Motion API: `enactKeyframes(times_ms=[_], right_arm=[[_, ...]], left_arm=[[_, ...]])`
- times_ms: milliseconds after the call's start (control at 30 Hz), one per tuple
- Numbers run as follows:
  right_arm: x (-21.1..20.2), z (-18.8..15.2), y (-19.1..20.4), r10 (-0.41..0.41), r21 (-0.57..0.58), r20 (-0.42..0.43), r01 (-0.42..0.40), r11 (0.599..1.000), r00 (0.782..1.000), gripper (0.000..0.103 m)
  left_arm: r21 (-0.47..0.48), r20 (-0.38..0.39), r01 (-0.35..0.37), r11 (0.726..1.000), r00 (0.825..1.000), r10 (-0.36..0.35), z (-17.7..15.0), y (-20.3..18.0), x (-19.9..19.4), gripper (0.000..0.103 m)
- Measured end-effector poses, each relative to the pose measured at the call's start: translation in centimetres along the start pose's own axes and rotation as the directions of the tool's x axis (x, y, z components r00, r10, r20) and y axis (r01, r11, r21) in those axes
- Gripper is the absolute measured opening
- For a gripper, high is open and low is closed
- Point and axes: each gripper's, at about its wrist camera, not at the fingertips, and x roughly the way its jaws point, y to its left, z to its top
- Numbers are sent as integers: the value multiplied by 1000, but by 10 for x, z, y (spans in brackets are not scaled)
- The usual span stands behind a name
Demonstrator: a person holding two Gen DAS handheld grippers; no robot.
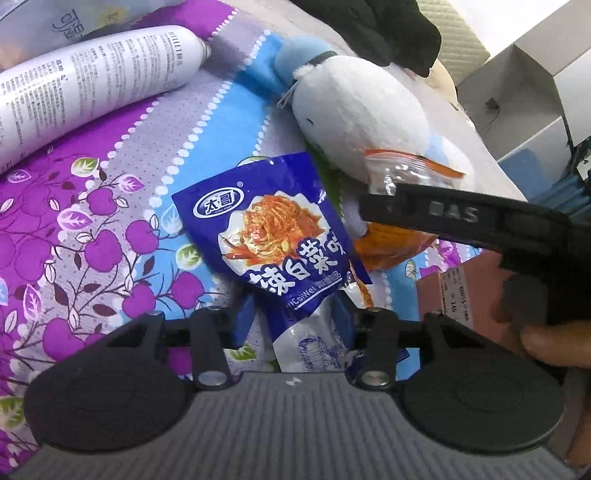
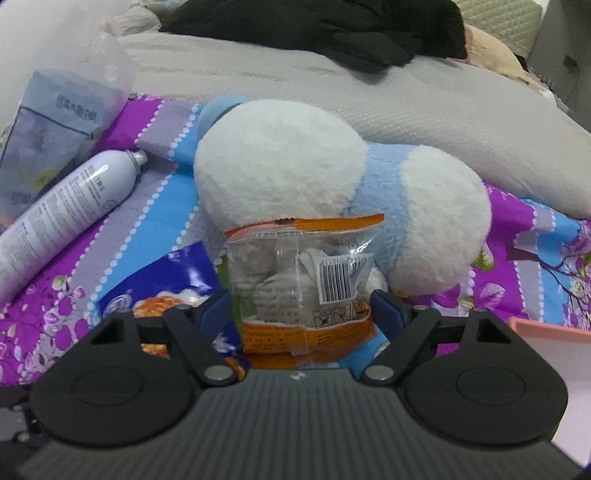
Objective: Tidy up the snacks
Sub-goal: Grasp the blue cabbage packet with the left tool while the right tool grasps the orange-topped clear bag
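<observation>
My left gripper (image 1: pixel 293 317) is shut on a blue snack packet (image 1: pixel 273 229) with a noodle picture and holds it by its lower end above the purple flowered bedsheet (image 1: pixel 74 236). My right gripper (image 2: pixel 301 306) is shut on a clear snack packet with orange bands (image 2: pixel 303 280) and holds it upright in front of a white and blue plush toy (image 2: pixel 295 166). In the left wrist view the right gripper's black body (image 1: pixel 461 218) crosses at the right, with the clear packet's top (image 1: pixel 410 166) showing above it. The blue packet also shows low left in the right wrist view (image 2: pixel 162 284).
A white spray can (image 1: pixel 92 85) lies on the sheet at the left, with a clear plastic bag (image 2: pixel 55 122) behind it. A pink box (image 2: pixel 554 343) sits at the right. A grey quilt (image 2: pixel 406 92) and black clothing (image 2: pixel 332 33) lie behind the plush toy (image 1: pixel 354 110).
</observation>
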Motion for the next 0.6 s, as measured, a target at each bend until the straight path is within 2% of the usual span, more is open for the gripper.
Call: enactKeyframes(times_ms=[100,200,533,600], right_arm=[[-11,-2,1,11,14,8,-11,1000,1000,81],[-24,-8,2,13,19,24,-14,1000,1000,80],[-88,-43,11,38,70,129,-47,996,991,79],[-104,-52,16,36,70,151,-47,996,988,79]], left_arm=[[25,-3,-1,1000,1000,1,1,-1,-7,40],[38,-1,-8,999,1000,8,-4,-1,-19,37],[126,51,-55,990,997,49,-34,-2,-80,35],[136,56,-84,987,995,77,-45,-1,-96,35]])
